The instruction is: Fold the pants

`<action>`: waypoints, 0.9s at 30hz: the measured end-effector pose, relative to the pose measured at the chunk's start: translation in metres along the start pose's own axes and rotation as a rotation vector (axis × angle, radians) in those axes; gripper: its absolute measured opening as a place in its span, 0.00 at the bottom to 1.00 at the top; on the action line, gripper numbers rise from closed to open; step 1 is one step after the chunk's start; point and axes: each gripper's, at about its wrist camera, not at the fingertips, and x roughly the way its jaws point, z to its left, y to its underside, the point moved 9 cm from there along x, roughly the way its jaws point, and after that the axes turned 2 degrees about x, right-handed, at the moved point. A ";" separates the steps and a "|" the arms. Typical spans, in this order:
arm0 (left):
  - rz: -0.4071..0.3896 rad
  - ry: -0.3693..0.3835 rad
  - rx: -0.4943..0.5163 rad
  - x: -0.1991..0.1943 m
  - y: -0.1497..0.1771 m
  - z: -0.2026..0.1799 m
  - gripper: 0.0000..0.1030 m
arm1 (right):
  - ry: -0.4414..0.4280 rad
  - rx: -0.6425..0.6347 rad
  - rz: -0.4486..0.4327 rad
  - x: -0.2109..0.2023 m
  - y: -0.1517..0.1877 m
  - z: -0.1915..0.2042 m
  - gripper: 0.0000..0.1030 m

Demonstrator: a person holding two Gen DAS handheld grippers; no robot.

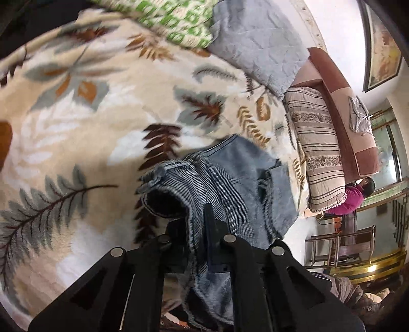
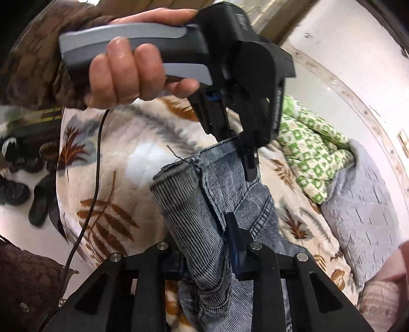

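Above the leaf-print blanket [image 1: 84, 132], one pair of blue jeans [image 2: 199, 209] hangs lifted between two grippers. Left gripper [image 2: 237, 143], held by a hand [image 2: 127, 74], pinches the hem with jaws nearly together. Right gripper [image 2: 204, 245] clamps narrowly on a bunched striped fold lower down

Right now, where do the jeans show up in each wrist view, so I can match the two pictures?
Left wrist view: the jeans fill the lower centre, running up from between the left tool's fingers.
Right wrist view: the jeans hang in the centre, from the left tool above to the right tool below.
Shared landmark: the green-and-white quilt.
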 end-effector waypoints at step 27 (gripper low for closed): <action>0.269 -0.164 0.281 0.192 -0.016 -0.216 0.10 | -0.084 0.787 0.074 -0.075 0.182 -0.163 0.22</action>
